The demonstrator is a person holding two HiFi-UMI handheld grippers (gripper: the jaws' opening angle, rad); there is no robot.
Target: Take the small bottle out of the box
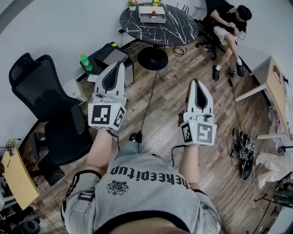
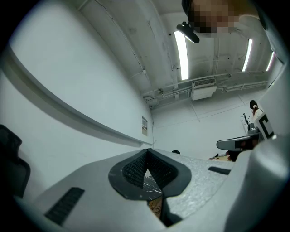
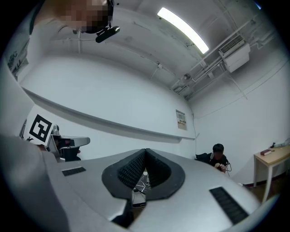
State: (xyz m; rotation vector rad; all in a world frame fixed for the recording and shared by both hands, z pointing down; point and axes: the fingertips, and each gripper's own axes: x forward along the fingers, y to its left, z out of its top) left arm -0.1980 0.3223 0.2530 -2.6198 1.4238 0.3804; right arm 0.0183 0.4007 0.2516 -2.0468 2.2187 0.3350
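The left gripper (image 1: 120,65) and right gripper (image 1: 196,82) were held out side by side over the wooden floor (image 1: 158,114), both closed empty and tilted slightly upward.

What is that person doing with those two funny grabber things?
A person stands holding the left hand-held gripper and the right hand-held gripper, one in each hand. Both are shut and hold nothing, and they point out over the wooden floor towards a round black table. On that table sits a white box with something small and red in it, far from both grippers. Nothing has been picked up yet. Beside the table sits another person.
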